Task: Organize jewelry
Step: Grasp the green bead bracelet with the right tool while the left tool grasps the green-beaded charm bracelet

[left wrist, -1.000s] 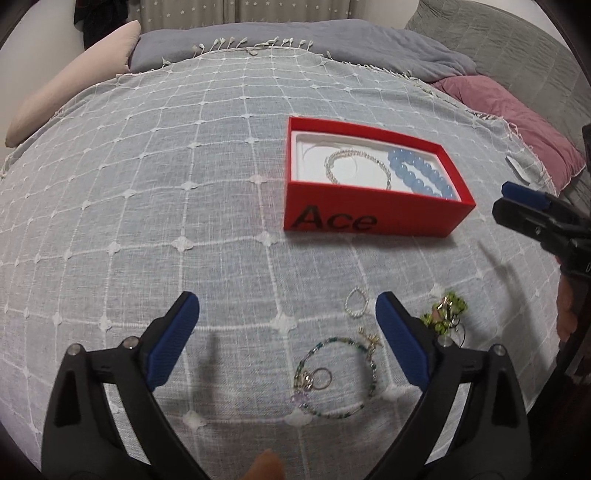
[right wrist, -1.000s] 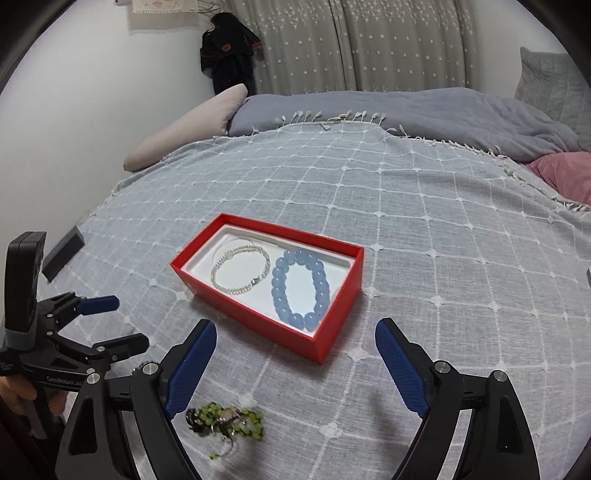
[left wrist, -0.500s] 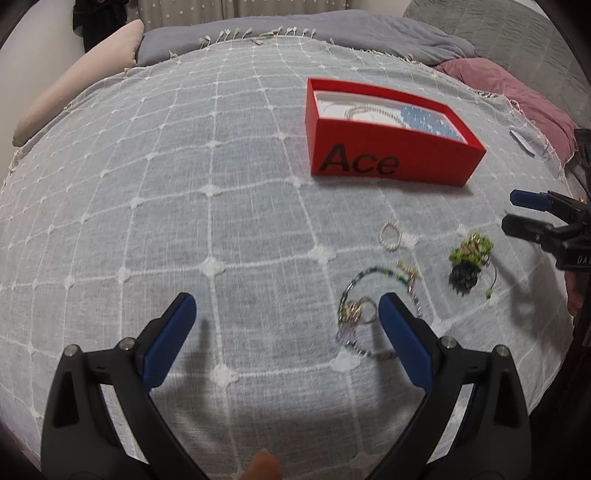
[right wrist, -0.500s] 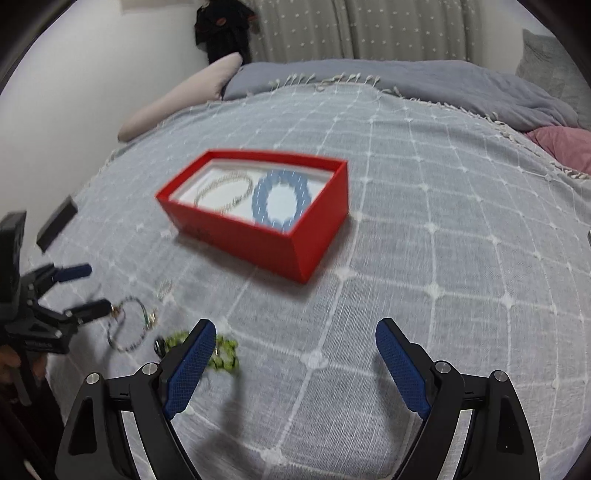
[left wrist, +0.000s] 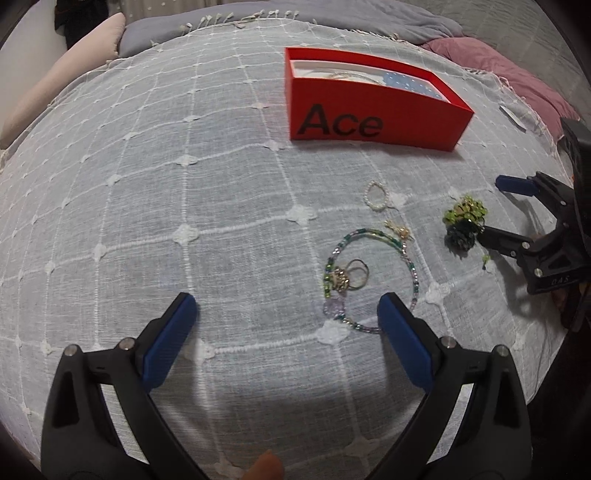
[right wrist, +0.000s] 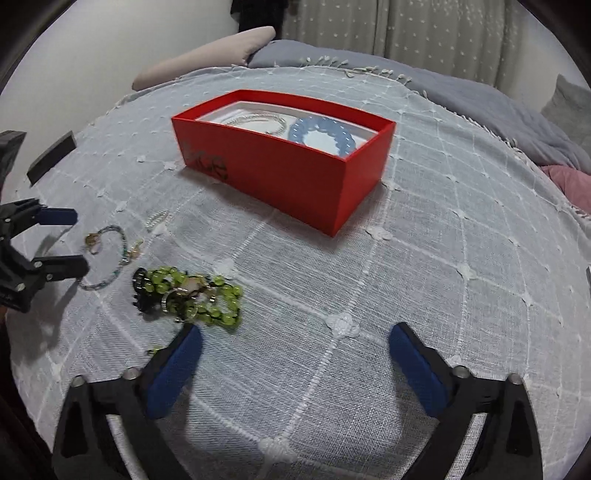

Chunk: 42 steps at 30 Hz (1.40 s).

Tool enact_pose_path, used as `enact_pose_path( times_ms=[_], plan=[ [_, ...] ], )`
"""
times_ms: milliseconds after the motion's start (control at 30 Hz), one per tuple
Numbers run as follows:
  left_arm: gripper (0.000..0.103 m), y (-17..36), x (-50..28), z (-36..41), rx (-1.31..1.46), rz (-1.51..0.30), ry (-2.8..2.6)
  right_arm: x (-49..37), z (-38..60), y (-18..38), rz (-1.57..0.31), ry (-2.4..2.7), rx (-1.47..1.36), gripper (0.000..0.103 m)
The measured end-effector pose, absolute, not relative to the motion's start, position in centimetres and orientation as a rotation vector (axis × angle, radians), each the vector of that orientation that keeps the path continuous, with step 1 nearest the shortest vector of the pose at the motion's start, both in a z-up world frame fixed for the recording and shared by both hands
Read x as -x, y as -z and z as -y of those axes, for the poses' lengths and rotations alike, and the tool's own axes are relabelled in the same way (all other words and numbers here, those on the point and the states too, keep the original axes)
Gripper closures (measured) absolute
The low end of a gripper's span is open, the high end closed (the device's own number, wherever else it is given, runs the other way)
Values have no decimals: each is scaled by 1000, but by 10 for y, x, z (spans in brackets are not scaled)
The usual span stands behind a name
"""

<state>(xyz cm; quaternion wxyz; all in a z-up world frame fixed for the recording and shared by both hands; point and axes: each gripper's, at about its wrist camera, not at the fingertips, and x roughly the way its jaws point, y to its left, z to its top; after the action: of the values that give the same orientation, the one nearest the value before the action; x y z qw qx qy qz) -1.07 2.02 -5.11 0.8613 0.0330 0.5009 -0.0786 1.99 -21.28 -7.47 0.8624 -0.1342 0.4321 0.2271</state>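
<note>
Several loose pieces spread on the bed's white gridded bedspread [left wrist: 221,177]: thin green-and-lilac beaded bracelet [left wrist: 373,280] at center, with small rings and a gold charm [left wrist: 349,277] lying inside its loop; tiny pearl ring [left wrist: 376,195] just beyond at 12 o'clock; green bead cluster [right wrist: 192,295] well to 3 o'clock of the bracelet. Farther off at 12 o'clock, red box [left wrist: 369,114] lettered "Ace", open-topped, holding a blue bead bracelet [right wrist: 327,131] and a silvery chain bracelet [right wrist: 258,120] side by side on white lining.

Left gripper [left wrist: 286,314] low over the bedspread, jaws wide apart, nothing between them but bare cloth; right blue pad [left wrist: 402,343] just beside the beaded bracelet's near edge, whether touching cannot be told. Right gripper [right wrist: 293,343] likewise apart, jaws just opened further, empty; left pad [right wrist: 177,369] just beside the green cluster at 6 o'clock of it.

Beyond: grey blanket [right wrist: 461,88], pink pillow [left wrist: 517,70], curtains [right wrist: 406,29].
</note>
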Motion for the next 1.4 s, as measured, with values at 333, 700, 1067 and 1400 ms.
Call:
enact_pose_path(
  times_ms=[333,700,1067,1400],
  plan=[
    [46,48,18,-9,-59,-1076,235,-23,212,68,-913,-494,263,5],
    [95,49,25,-12,-32,-1088,241,-25,208,60,-887,-529,205,36],
    [96,44,25,-13,-14,-1078,239,-13,187,63,-895,-638,270,91],
    [97,22,31,-14,-3,-1015,269,-10,198,38,-873,-675,194,97]
  ],
)
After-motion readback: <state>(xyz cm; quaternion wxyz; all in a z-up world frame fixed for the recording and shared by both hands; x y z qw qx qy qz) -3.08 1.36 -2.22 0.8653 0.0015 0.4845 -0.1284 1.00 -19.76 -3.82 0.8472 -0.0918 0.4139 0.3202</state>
